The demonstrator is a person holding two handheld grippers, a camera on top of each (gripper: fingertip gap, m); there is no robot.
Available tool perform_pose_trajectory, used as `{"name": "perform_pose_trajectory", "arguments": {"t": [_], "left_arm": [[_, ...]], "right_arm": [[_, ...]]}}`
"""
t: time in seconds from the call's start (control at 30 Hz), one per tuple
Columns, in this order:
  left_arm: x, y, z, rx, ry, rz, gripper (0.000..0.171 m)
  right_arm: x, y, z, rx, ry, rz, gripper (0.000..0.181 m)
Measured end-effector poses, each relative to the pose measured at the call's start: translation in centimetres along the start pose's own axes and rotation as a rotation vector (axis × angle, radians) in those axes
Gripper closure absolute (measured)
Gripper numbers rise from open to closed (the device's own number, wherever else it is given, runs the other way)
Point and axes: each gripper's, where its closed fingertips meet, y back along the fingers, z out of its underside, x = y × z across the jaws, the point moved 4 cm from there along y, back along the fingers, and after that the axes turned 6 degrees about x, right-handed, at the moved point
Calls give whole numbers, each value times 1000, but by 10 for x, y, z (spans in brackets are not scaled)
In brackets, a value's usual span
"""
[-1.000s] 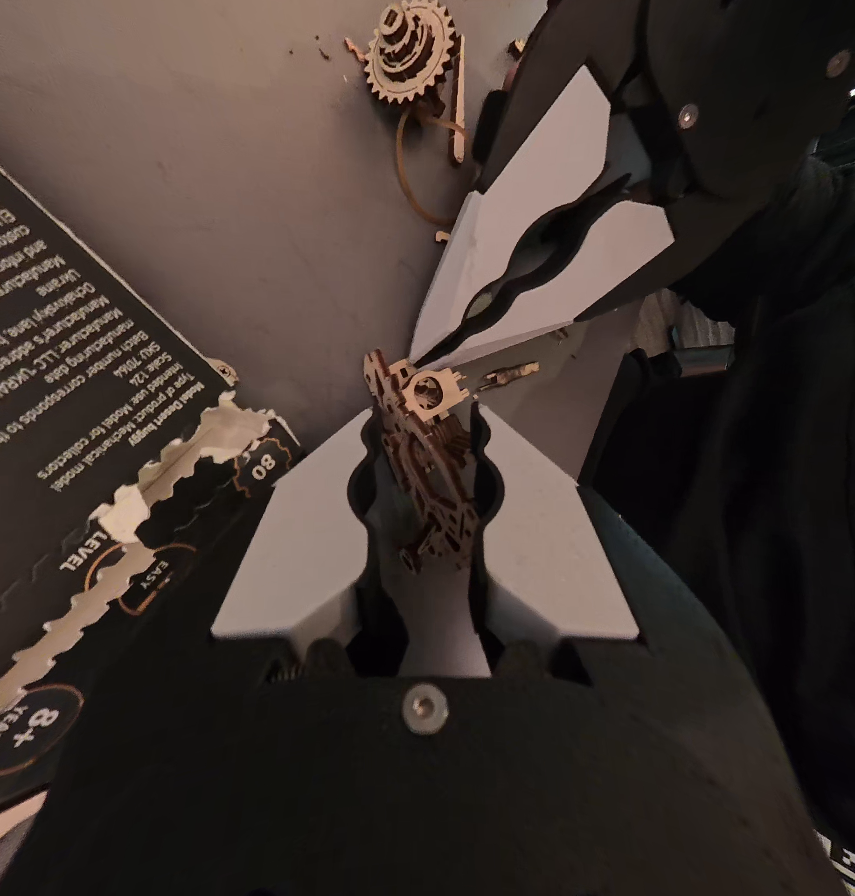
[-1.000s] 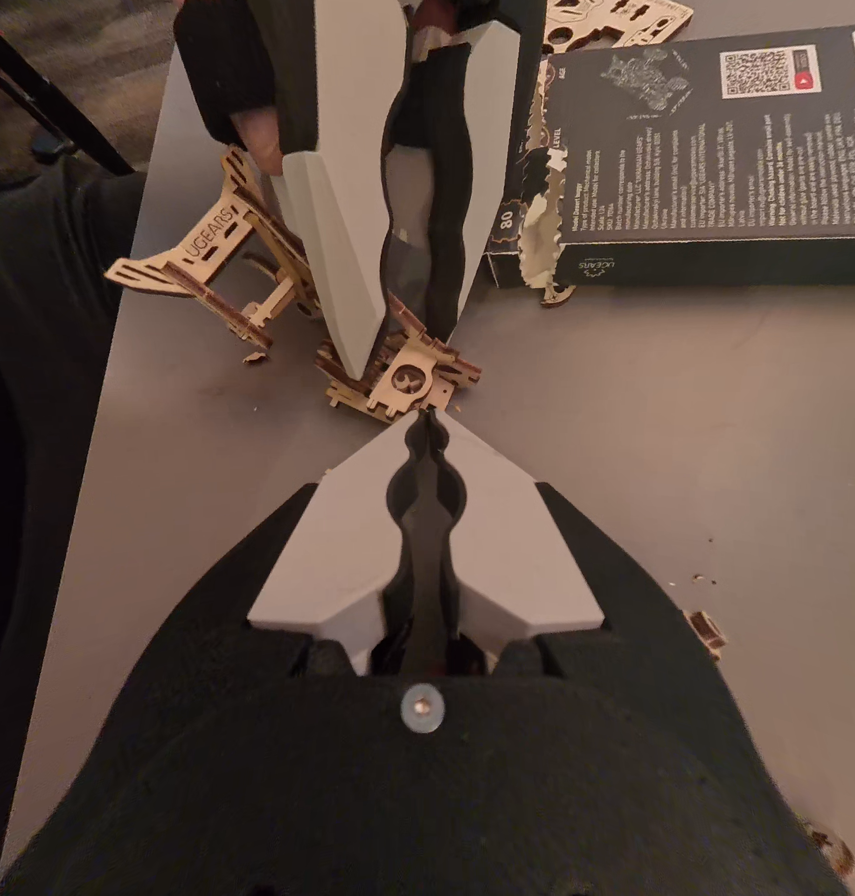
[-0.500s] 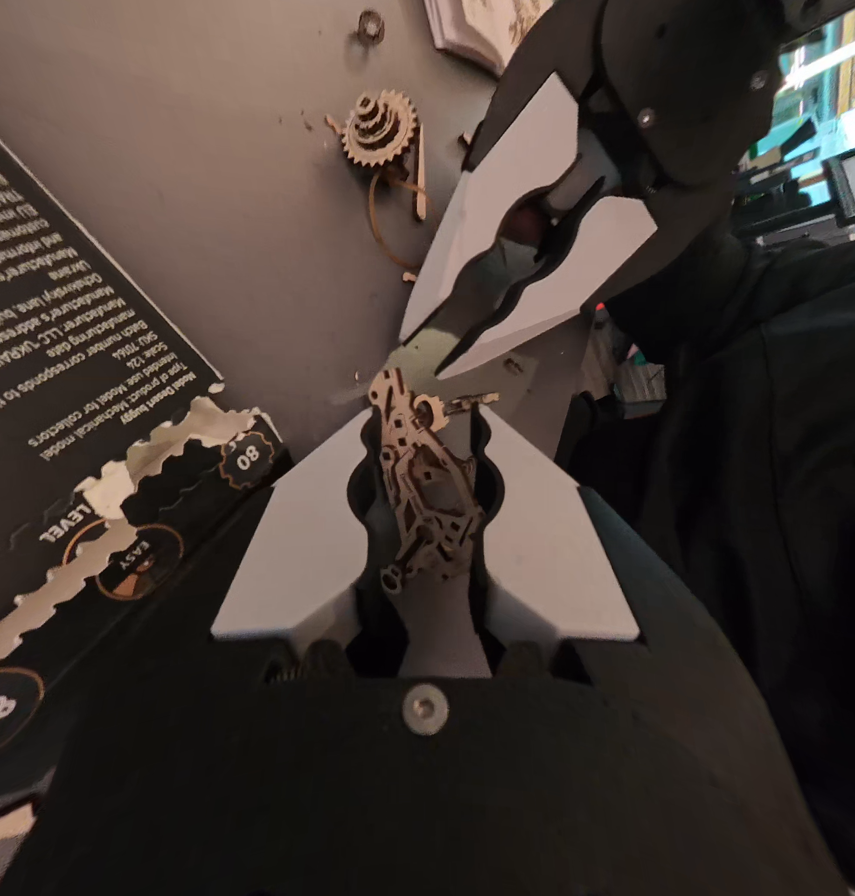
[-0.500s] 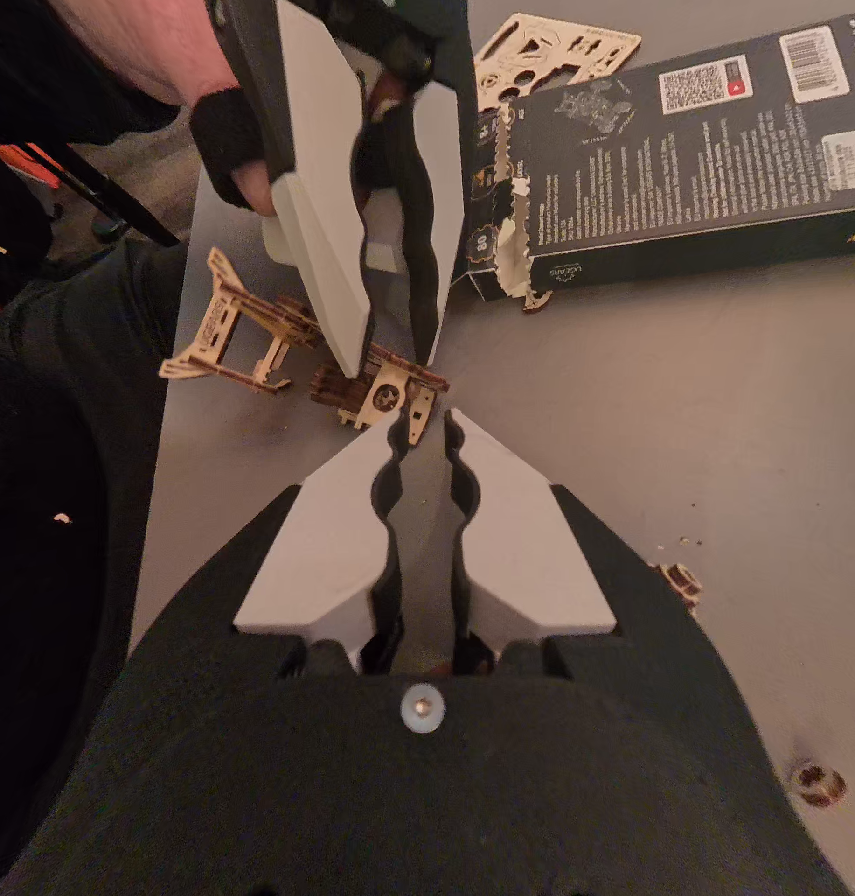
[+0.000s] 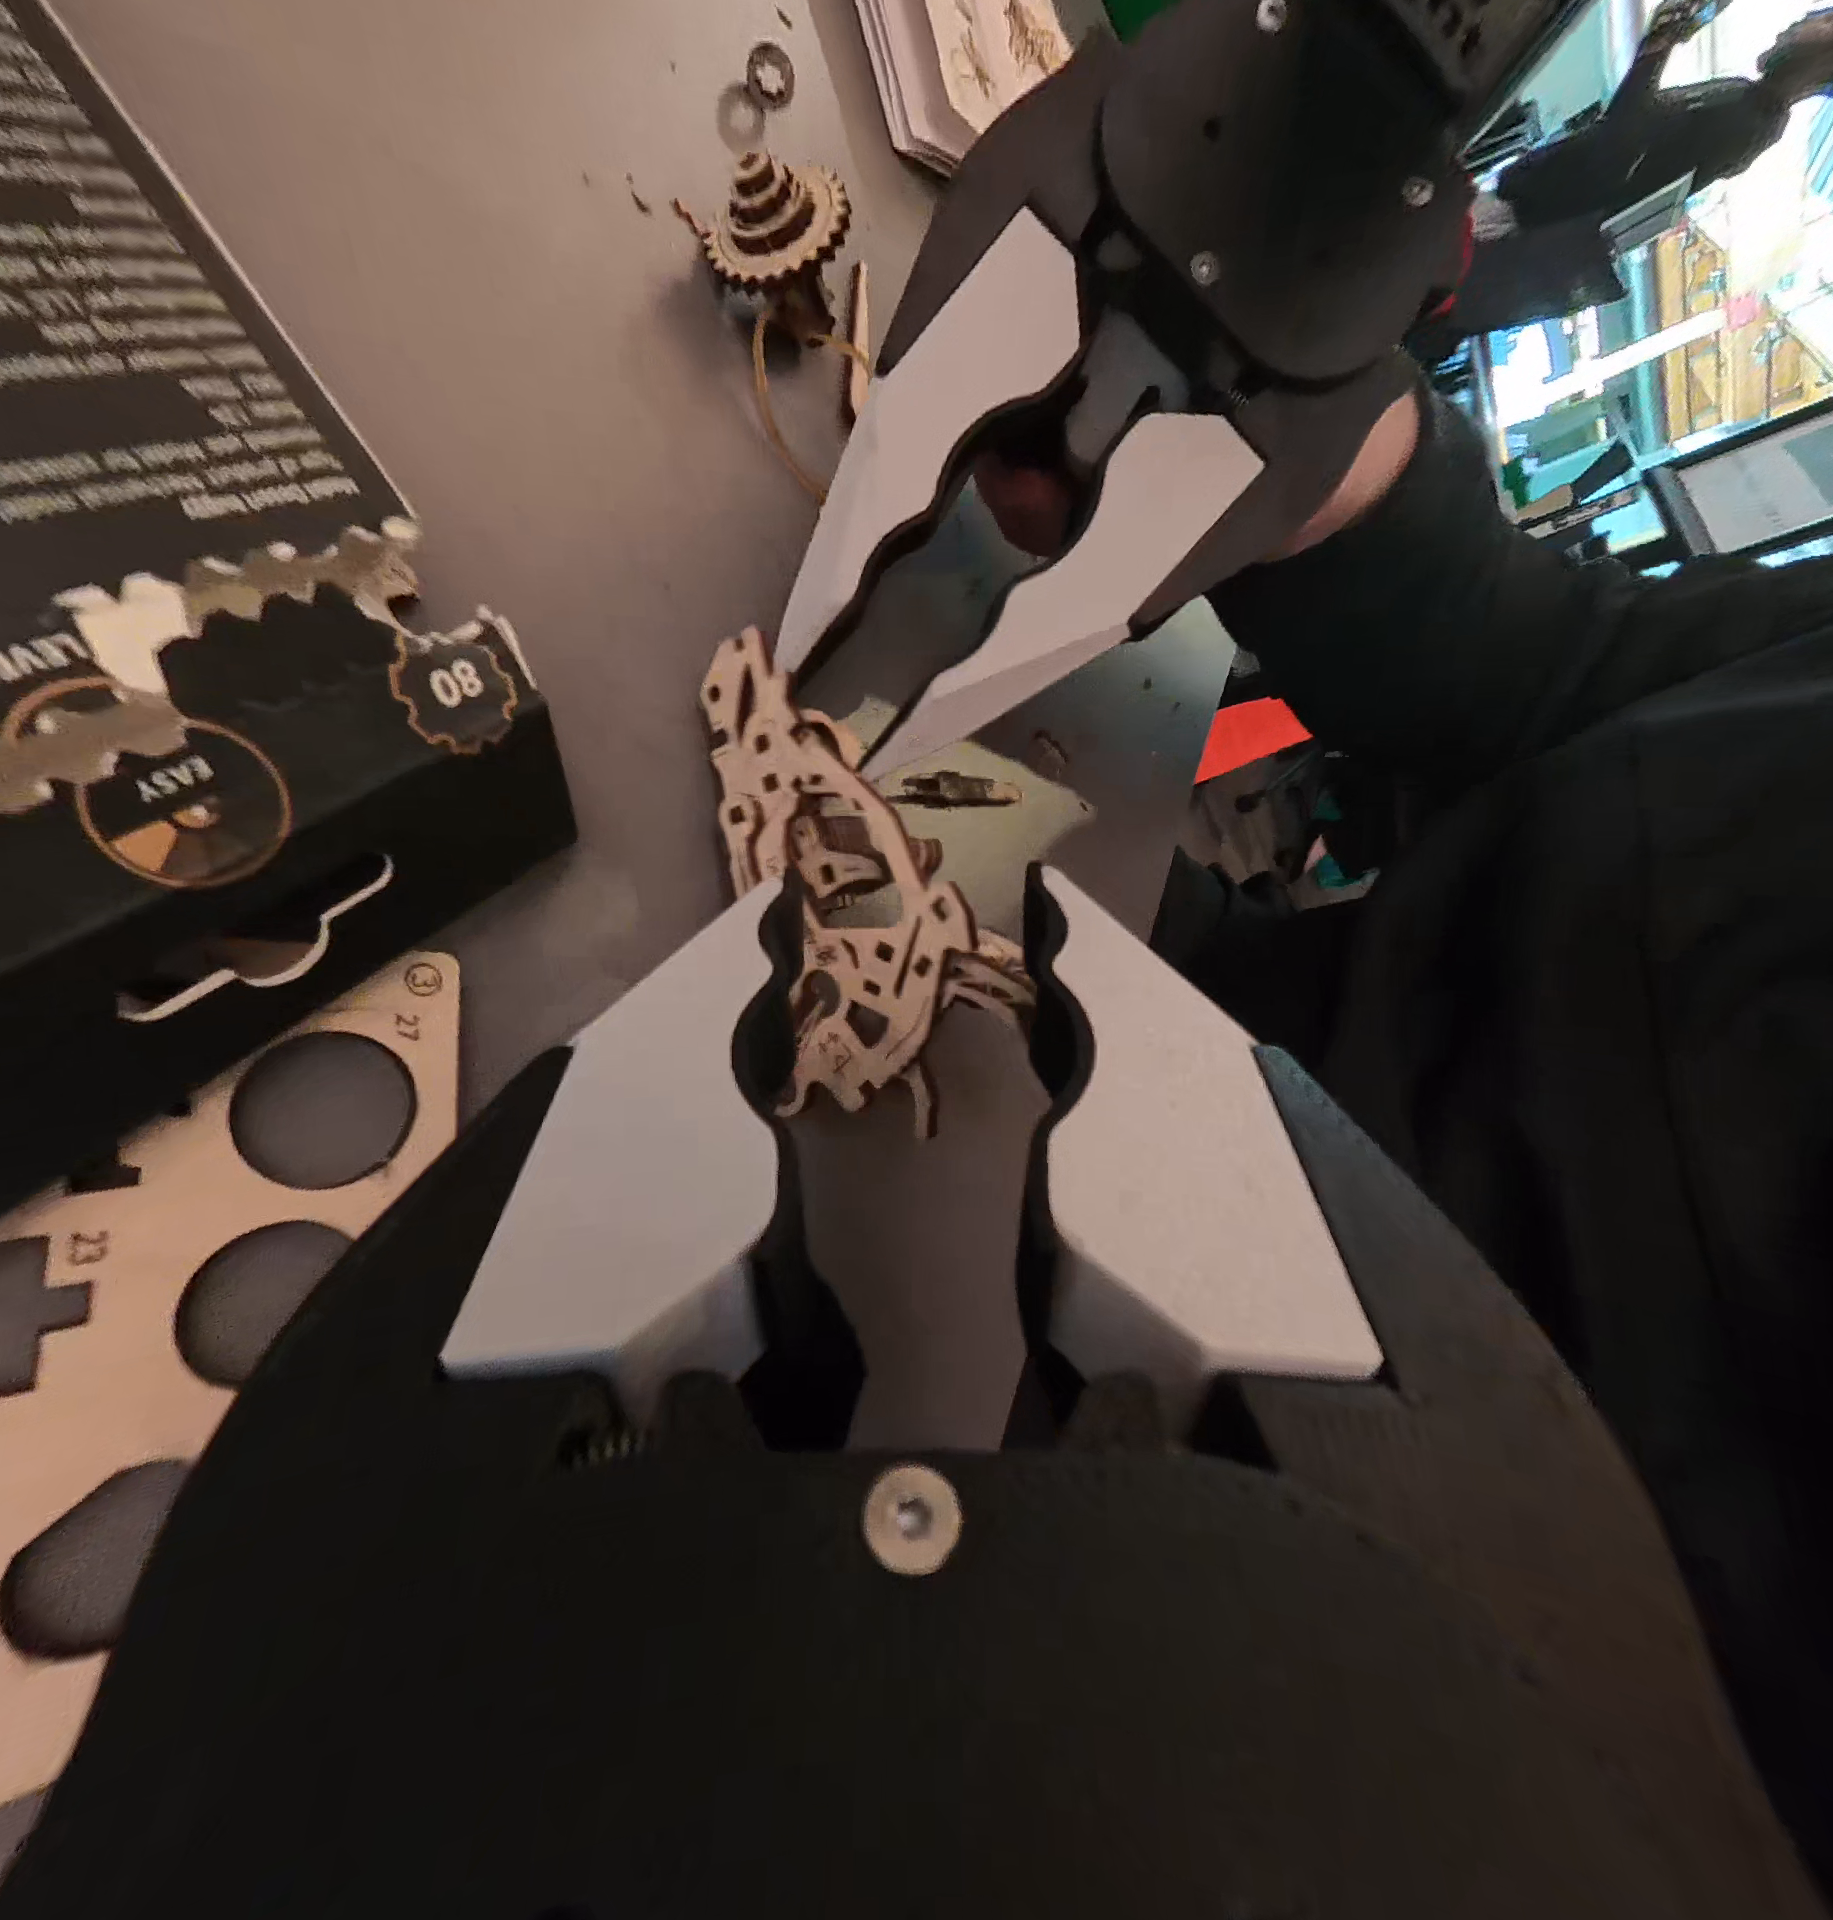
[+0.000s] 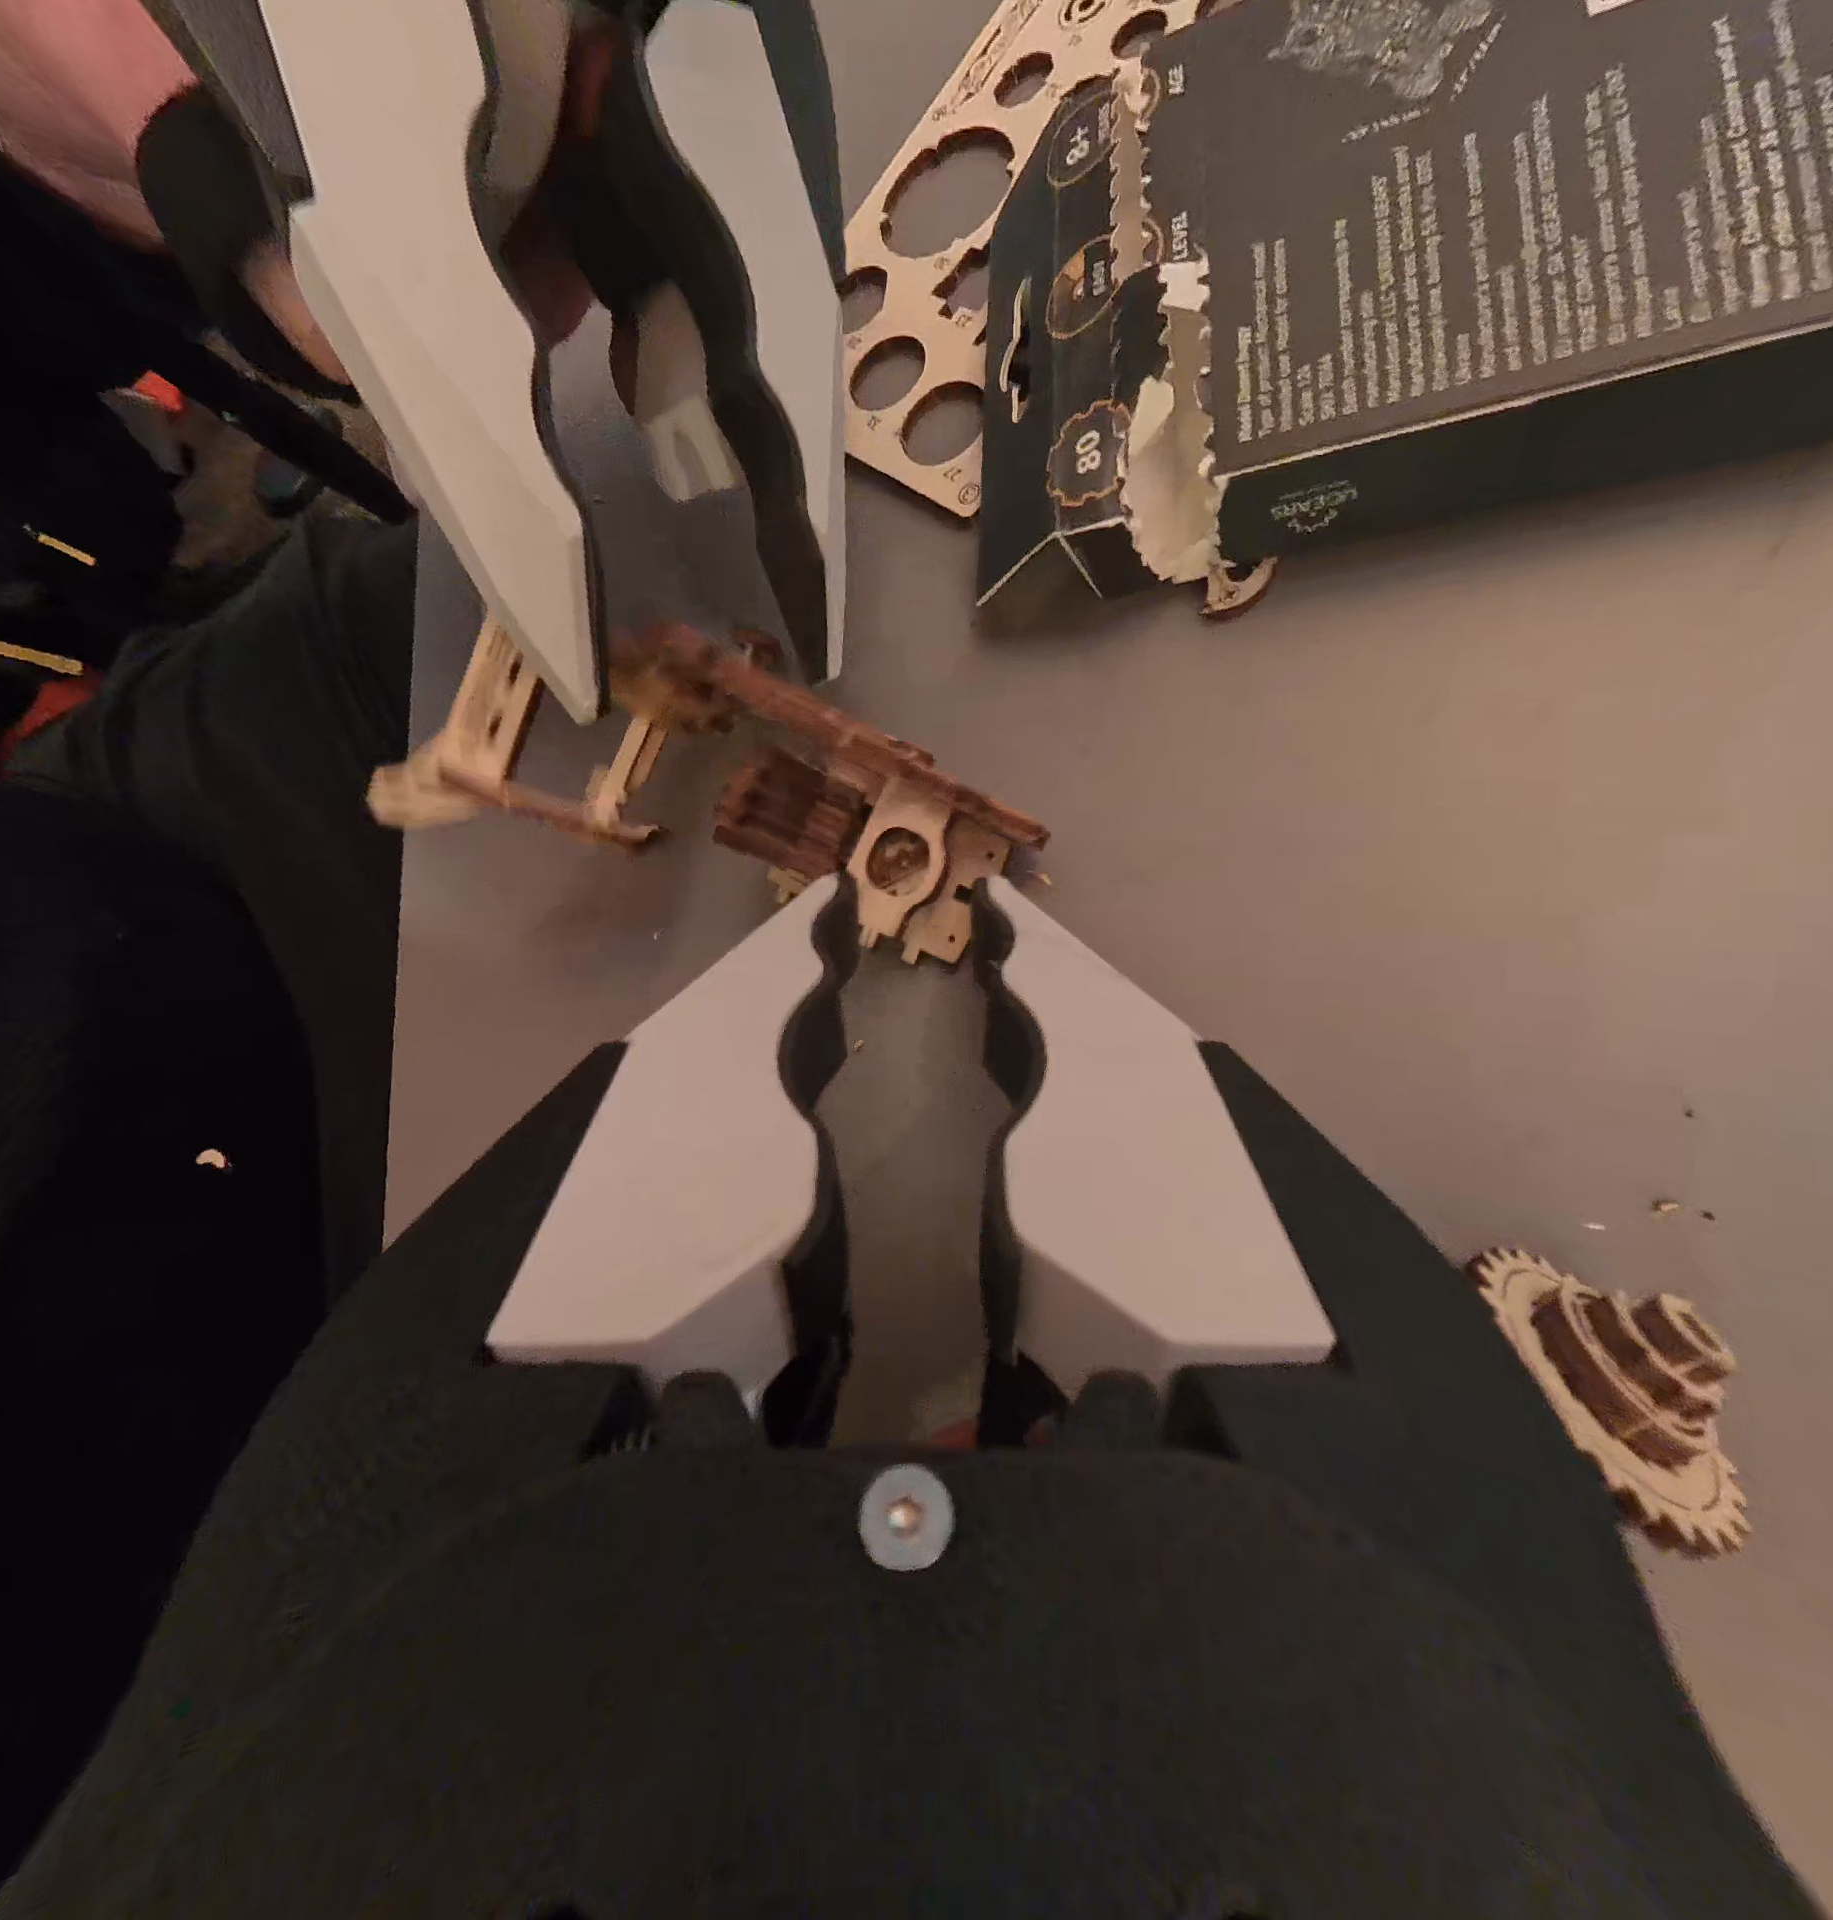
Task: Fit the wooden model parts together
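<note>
Both hand-held grippers differ from a second ago: our right hand-held gripper (image 6: pixel 912 914), pinched before, now gapes around the wooden model (image 6: pixel 870 821)'s end; our left hand-held gripper (image 5: pixel 901 914) keeps clamping it, so regripping comes next

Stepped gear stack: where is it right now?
In the right wrist view the stepped gear stack lies on the grey table at the lower right, beside the right gripper. In the left wrist view it sits at top centre.

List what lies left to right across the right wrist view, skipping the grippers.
Wooden frame → punched sheet → black box, along the top; the gear sits low at far right.
</note>
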Motion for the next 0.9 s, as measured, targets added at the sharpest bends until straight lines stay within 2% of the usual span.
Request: {"name": "perform_pose_trajectory", "arguments": {"t": [0.33, 0.43, 0.57, 0.67, 0.77, 0.83, 0.9], "left_arm": [[3, -5, 2, 6, -17, 39, 131], [3, -6, 3, 13, -17, 41, 130], [5, 10, -7, 98, -19, 56, 125], [12, 26, -11, 159, -60, 47, 121], [17, 39, -6, 193, -90, 25, 117], [22, 46, -1, 221, -125, 14, 112], [29, 51, 3, 254, -152, 26, 101]], "right_arm": [[1, 0, 0, 11, 6, 1, 164], [3, 1, 1, 13, -19, 0, 159], [3, 16, -7, 30, -4, 25, 153], [3, 45, -21, 76, 31, 83, 153], [6, 93, -33, 130, 58, 190, 155], [7, 129, -30, 137, 71, 273, 161], [8, 160, -16, 93, 86, 365, 166]]}}
